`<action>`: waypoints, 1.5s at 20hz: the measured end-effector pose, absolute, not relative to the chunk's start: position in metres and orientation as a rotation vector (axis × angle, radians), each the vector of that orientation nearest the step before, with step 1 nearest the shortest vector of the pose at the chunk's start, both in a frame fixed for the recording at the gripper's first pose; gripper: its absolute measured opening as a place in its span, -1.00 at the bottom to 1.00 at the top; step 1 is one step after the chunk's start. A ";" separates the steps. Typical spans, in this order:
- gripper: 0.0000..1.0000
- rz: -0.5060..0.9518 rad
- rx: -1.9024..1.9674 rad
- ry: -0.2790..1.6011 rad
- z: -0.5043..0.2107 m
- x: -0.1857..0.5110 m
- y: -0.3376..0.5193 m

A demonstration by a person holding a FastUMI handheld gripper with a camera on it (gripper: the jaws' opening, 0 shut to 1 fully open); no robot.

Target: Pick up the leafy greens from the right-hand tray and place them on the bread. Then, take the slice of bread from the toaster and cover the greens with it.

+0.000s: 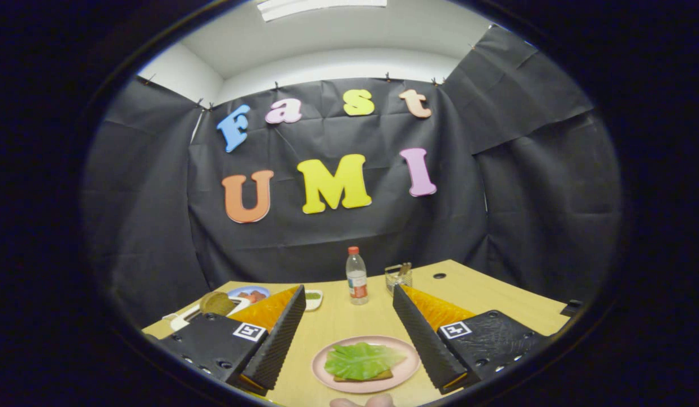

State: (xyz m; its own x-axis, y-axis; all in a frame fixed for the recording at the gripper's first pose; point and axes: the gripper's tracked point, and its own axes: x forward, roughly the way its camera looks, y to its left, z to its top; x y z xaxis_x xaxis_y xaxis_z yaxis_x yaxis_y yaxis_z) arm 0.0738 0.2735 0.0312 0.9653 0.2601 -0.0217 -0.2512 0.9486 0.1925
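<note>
A pink plate [406, 370] lies on the wooden table between my fingers, close in. On it sits a slice of bread [378, 376] with the leafy greens [362, 360] spread over it. My gripper [348, 294] is open and holds nothing, with one finger on each side of the plate. Beyond the left finger a white toaster [182, 318] stands with a brown slice of bread [216, 302] sticking up from it.
A clear bottle [356, 277] with a red cap stands ahead in the middle. A small wire basket [398, 276] is to its right, a small white dish [313, 298] and a blue plate [249, 293] with food to its left. A fingertip [362, 402] shows under the plate.
</note>
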 end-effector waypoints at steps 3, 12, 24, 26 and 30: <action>0.91 0.332 0.163 0.046 0.045 0.063 0.333; 0.91 0.447 0.110 0.140 0.010 0.047 0.479; 0.45 0.356 0.070 0.335 -0.051 0.090 0.524; 0.06 0.342 0.073 0.343 -0.050 0.093 0.522; -0.51 0.349 0.080 0.381 -0.054 0.097 0.524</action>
